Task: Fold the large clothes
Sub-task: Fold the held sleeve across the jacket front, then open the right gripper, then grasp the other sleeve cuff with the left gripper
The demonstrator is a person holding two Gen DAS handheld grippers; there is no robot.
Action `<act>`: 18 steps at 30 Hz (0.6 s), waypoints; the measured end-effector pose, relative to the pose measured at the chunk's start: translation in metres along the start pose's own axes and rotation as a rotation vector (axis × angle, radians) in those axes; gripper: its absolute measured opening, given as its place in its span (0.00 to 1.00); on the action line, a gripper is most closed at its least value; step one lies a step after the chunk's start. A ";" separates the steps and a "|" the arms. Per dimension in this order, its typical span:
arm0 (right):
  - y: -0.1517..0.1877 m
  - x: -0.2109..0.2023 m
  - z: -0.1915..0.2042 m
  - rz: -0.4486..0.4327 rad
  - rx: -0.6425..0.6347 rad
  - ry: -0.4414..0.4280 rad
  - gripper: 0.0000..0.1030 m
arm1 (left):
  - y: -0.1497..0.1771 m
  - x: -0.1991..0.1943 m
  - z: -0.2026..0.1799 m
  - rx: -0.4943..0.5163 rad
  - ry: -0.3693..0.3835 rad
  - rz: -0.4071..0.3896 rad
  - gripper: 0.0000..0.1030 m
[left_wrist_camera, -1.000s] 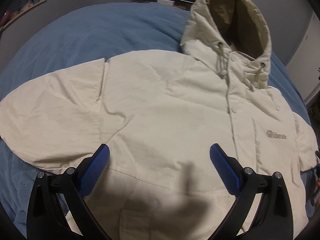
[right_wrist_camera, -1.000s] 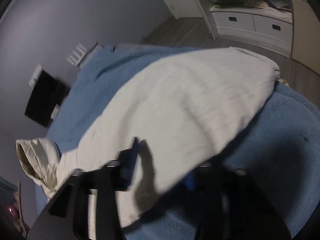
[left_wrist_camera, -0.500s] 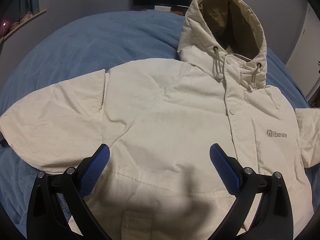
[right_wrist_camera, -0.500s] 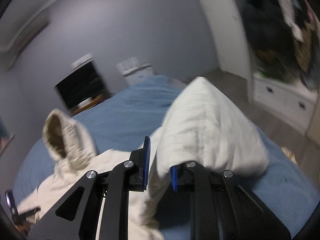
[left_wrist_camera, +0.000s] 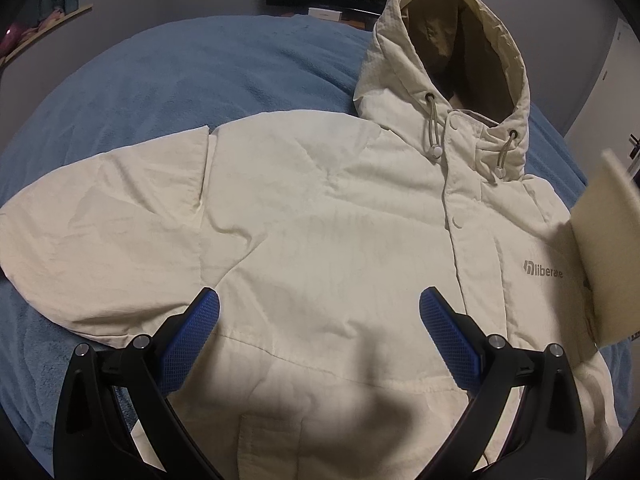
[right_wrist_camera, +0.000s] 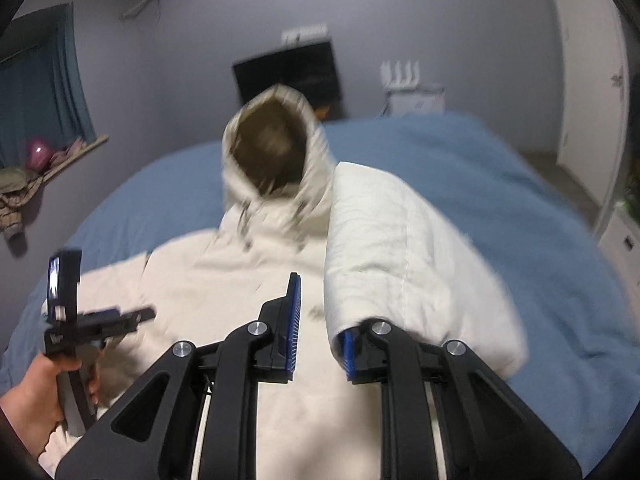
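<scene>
A cream hooded jacket (left_wrist_camera: 320, 220) lies front-up on the blue bedcover (left_wrist_camera: 180, 80), hood (left_wrist_camera: 452, 52) toward the far wall. My left gripper (left_wrist_camera: 320, 320) is open and empty, hovering over the jacket's lower front. In the right wrist view the jacket's right sleeve (right_wrist_camera: 392, 248) is lifted and draped over my right gripper's (right_wrist_camera: 318, 320) right finger. The jaws stand partly apart and the cloth hides the grip. The lifted sleeve also shows at the right edge of the left wrist view (left_wrist_camera: 604, 248). The left gripper shows in the right wrist view (right_wrist_camera: 80, 320), held in a hand.
A black screen (right_wrist_camera: 288, 72) stands against the grey wall behind the bed. A white door (right_wrist_camera: 588, 80) and white drawers (right_wrist_camera: 620, 240) are at the right. A shelf with a pink object (right_wrist_camera: 38, 156) and blue curtain are at the left.
My right gripper has swung the right sleeve up and inward over the jacket's body. The left gripper has stayed almost still, open above the lower front.
</scene>
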State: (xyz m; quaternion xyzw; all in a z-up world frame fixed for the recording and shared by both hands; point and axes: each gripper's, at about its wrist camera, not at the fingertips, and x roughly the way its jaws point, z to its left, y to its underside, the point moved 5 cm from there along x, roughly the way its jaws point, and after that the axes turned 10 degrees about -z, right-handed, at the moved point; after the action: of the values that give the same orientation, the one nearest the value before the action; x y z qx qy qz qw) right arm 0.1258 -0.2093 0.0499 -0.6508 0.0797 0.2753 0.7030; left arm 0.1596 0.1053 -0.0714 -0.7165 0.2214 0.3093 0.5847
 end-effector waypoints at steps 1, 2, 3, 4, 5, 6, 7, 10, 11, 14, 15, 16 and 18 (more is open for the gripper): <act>0.008 0.009 0.003 0.023 0.004 -0.007 0.15 | 0.000 0.000 -0.001 0.004 0.001 0.001 0.94; 0.017 0.017 0.007 0.049 0.005 -0.016 0.15 | 0.001 0.001 -0.002 0.007 0.002 0.002 0.94; 0.027 0.026 0.011 0.081 0.004 -0.028 0.15 | 0.001 0.002 -0.003 0.012 0.004 0.004 0.94; 0.035 0.036 0.015 0.112 0.000 -0.035 0.15 | 0.002 0.002 -0.004 0.016 0.005 0.004 0.94; 0.043 0.042 0.018 0.146 -0.006 -0.042 0.15 | 0.002 0.002 -0.004 0.018 0.006 0.005 0.94; 0.053 0.047 0.020 0.194 -0.011 -0.048 0.18 | 0.002 0.003 -0.005 0.020 0.007 0.005 0.94; 0.058 0.050 0.021 0.220 -0.009 -0.054 0.25 | 0.003 0.003 -0.005 0.023 0.011 0.004 0.94; 0.068 0.047 0.022 0.291 0.025 -0.093 0.51 | 0.004 0.002 -0.009 0.030 0.035 0.006 0.94; 0.069 0.042 0.022 0.309 0.027 -0.104 0.57 | 0.004 0.001 -0.011 0.035 0.043 0.003 0.94; 0.071 0.025 0.019 0.340 0.007 -0.093 0.60 | 0.003 -0.005 -0.019 0.059 0.068 -0.021 0.94; 0.068 0.017 0.012 0.348 0.014 -0.093 0.64 | 0.003 -0.007 -0.022 0.070 0.074 -0.027 0.94; 0.066 0.007 0.003 0.336 0.018 -0.078 0.72 | 0.003 -0.011 -0.029 0.092 0.087 -0.038 0.94; 0.055 -0.007 -0.019 0.276 0.021 -0.019 0.81 | 0.004 -0.017 -0.041 0.128 0.114 -0.050 0.94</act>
State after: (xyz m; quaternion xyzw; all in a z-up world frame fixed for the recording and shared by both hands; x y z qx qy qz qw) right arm 0.0974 -0.2299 0.0026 -0.6238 0.1645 0.3746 0.6660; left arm 0.1527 0.0637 -0.0571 -0.6996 0.2556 0.2383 0.6233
